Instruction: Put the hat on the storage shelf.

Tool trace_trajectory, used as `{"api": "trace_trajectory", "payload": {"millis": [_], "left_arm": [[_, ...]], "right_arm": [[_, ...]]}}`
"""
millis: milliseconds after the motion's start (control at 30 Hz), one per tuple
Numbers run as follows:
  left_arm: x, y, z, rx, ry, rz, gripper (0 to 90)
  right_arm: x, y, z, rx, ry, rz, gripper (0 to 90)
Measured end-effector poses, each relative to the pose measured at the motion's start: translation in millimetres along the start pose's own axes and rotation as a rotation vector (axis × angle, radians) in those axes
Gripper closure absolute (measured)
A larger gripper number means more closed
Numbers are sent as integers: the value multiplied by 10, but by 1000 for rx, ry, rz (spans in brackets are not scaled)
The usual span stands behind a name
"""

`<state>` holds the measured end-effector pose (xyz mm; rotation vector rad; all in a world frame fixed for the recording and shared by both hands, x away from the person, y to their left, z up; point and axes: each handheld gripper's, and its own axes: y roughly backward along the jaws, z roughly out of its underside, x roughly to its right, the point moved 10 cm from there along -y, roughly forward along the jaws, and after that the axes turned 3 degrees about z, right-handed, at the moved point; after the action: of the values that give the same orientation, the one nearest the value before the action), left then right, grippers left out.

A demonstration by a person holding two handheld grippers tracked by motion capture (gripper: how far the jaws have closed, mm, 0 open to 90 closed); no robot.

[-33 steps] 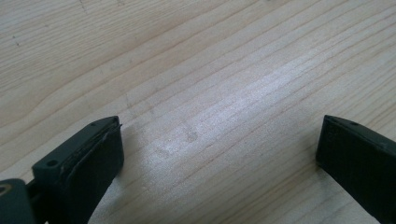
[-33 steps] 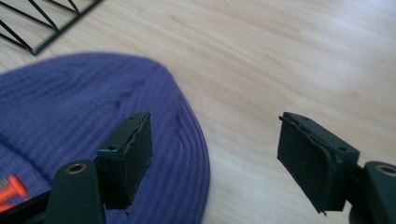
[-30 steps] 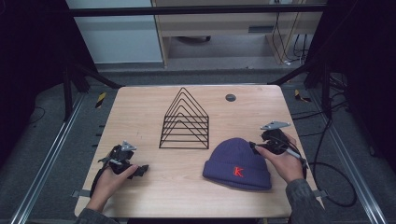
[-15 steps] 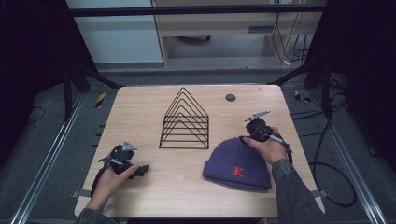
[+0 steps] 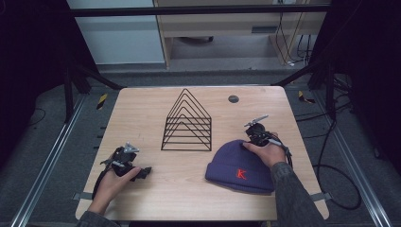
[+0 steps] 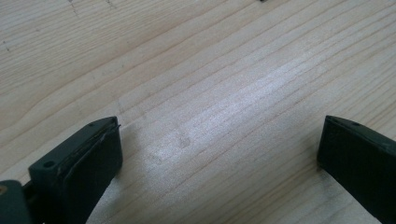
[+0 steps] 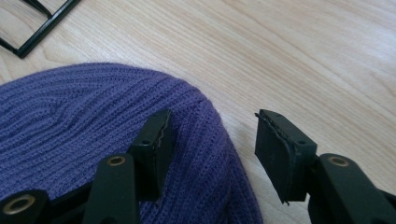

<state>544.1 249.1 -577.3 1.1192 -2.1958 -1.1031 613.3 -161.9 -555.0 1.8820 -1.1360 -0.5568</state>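
Forearms enter from the near edge of the table [image 5: 156, 198], one hand on each tool. Left gripper [image 5: 142, 172] rests low at the near-left of the tabletop, jaws spread wide over bare wood grain with nothing between them in its own view [image 6: 219, 154]. Purple knit beanie [image 5: 239, 165] lies flat at the near-right, a red letter K [image 5: 241, 173] on its cuff facing the person.

Right gripper [image 5: 247, 142] sits at the beanie's far edge, hand wrapped over the tool. In the right gripper view [image 7: 212, 140] one jaw lies on the ribbed knit [image 7: 93, 126], the other stands over the wood just past the hat's rim; the rim runs between them. Jaws have just been closing and are about half parted; pads not pressing the fabric from both sides.

Beyond the hat, mid-table, black wire rack [image 5: 187, 123] of nested triangles stands upright, apart from the beanie. Small dark round disc [image 5: 233, 99] lies near the far edge.
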Motion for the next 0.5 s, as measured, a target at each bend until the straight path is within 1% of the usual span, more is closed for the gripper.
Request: {"api": "trace_trajectory", "payload": {"millis": [133, 167, 200, 267, 300, 333, 367, 400, 433, 500], "left_arm": [[0, 0, 0, 0, -1, 0, 0], [0, 0, -1, 0, -1, 0, 0], [0, 0, -1, 0, -1, 0, 0], [0, -1, -1, 0, -1, 0, 0], [1, -1, -1, 0, -1, 0, 0], [1, -2, -2, 0, -1, 0, 0], [2, -2, -3, 0, -1, 0, 0], [1, -3, -4, 1, -1, 0, 0], [0, -3, -4, 1, -2, 0, 0], [1, -4, -5, 1, -3, 0, 0]], "right_arm": [[-24, -32, 15, -11, -3, -10, 499], [-34, -32, 19, -16, -7, -24, 545], [-34, -32, 19, -16, -7, -24, 545], [-46, -36, 24, -17, -4, -33, 578], [-61, -39, 32, -17, -4, -47, 632], [-61, -39, 32, -17, -4, -47, 632], [-67, -40, 40, -14, -2, -49, 666], [-74, -39, 42, -12, -12, -57, 681], [-74, -39, 42, -12, -12, -57, 681], [-74, -37, 48, -7, -6, -64, 722]]}}
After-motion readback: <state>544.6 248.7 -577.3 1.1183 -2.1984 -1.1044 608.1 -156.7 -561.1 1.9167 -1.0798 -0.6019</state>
